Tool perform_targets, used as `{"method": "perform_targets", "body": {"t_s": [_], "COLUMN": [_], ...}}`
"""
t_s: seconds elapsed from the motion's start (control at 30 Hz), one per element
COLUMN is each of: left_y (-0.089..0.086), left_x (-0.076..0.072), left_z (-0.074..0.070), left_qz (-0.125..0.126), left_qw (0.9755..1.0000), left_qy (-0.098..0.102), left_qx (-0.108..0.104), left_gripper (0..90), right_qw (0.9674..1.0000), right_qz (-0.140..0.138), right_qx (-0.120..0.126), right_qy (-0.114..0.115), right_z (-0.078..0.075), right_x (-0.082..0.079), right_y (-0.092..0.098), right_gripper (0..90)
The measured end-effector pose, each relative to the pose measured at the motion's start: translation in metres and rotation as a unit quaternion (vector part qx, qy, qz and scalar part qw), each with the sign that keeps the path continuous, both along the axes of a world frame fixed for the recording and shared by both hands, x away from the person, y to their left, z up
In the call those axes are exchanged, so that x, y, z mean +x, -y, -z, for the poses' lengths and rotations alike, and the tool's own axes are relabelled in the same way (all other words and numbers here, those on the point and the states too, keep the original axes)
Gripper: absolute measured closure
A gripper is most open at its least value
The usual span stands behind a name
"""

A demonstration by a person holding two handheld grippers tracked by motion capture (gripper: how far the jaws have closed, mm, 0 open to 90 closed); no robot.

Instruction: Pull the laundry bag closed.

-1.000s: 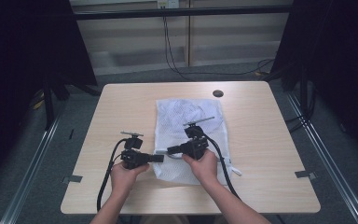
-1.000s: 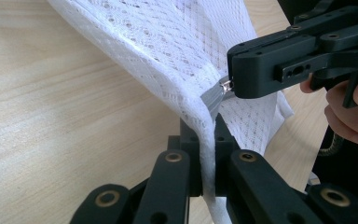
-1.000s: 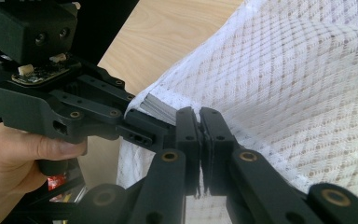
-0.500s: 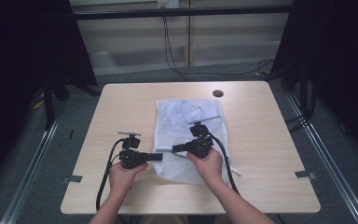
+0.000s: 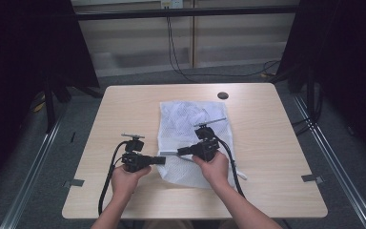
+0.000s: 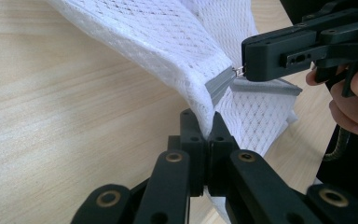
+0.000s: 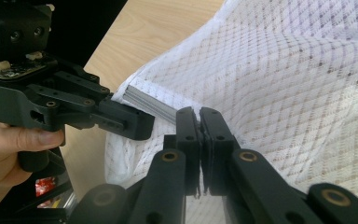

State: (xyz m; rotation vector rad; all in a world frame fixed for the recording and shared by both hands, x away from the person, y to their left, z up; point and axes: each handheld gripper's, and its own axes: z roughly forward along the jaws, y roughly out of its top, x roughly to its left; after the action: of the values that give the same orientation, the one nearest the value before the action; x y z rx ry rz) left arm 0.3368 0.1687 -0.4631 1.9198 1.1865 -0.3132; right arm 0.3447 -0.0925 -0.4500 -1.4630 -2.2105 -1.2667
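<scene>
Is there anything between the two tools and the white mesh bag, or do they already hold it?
Nothing stands between. The left tool is shut on the mesh bag beside its grey zipper, and the right tool pinches the metal zipper pull.

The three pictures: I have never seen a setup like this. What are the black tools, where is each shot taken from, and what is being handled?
A person at a wooden table holds a hand-operated two-jaw tool in each hand. The high view looks down from above. Each of the other two views comes from a camera riding on one tool, looking along its black jaws. A white mesh bag with a grey zipper strip lies on the table. The left gripper is shut on the bag's mesh below the zipper; the right gripper pinches the bag at the zipper.
</scene>
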Motion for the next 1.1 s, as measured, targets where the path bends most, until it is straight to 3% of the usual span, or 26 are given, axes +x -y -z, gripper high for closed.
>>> {"method": "perform_targets", "body": {"t_s": [1.1], "left_y": [-0.003], "left_x": [-0.002], "left_z": [-0.002], "left_qz": [-0.006], "left_qw": [1.0000], "left_qy": [0.005], "left_qx": [0.005], "left_gripper": [89.3], "right_qw": [0.9999], "right_qz": [-0.002], "right_qx": [-0.008], "right_qy": [0.007], "right_z": [0.001], "right_x": [-0.003], "right_y": [0.014], "right_gripper": [87.3]}}
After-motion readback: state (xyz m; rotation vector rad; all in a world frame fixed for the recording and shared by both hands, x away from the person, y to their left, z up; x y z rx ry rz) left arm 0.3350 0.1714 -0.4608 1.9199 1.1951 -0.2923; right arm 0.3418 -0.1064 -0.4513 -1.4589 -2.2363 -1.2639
